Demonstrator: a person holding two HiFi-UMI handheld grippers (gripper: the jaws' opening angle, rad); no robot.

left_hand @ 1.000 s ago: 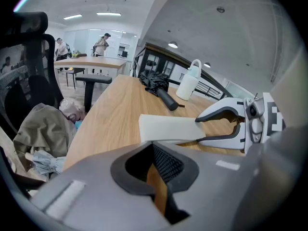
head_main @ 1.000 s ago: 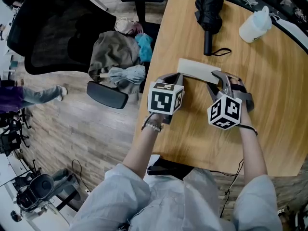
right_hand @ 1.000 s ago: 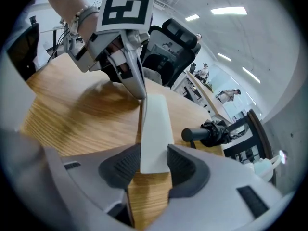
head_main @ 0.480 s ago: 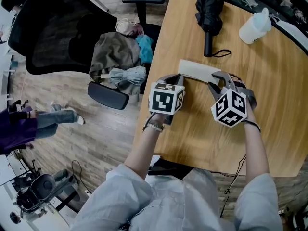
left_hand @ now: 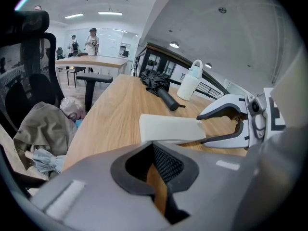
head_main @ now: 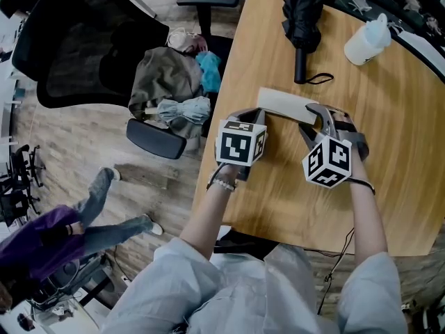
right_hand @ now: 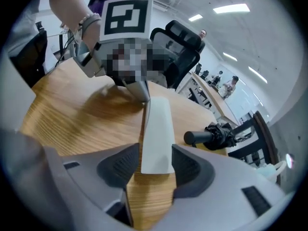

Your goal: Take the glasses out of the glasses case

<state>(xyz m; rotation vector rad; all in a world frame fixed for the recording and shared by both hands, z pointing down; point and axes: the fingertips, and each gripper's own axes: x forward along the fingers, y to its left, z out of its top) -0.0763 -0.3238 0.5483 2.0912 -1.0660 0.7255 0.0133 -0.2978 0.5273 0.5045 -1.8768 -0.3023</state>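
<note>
A closed cream glasses case lies on the wooden table. My left gripper is shut, with its tips resting against the case's left end; whether they pinch its edge I cannot tell. My right gripper is open at the case's other end. In the right gripper view that end of the case lies between the two pads with narrow gaps, and the jaws have just been opening. No glasses show.
A folded black umbrella and a white bottle lie farther back on the table. Its left edge runs just beside my left gripper. An office chair with clothes stands left, and a person walks on the floor.
My right gripper shifted slightly and came back, staying at the case's end. The case and my left gripper kept still. The person on the floor walked toward the lower left.
</note>
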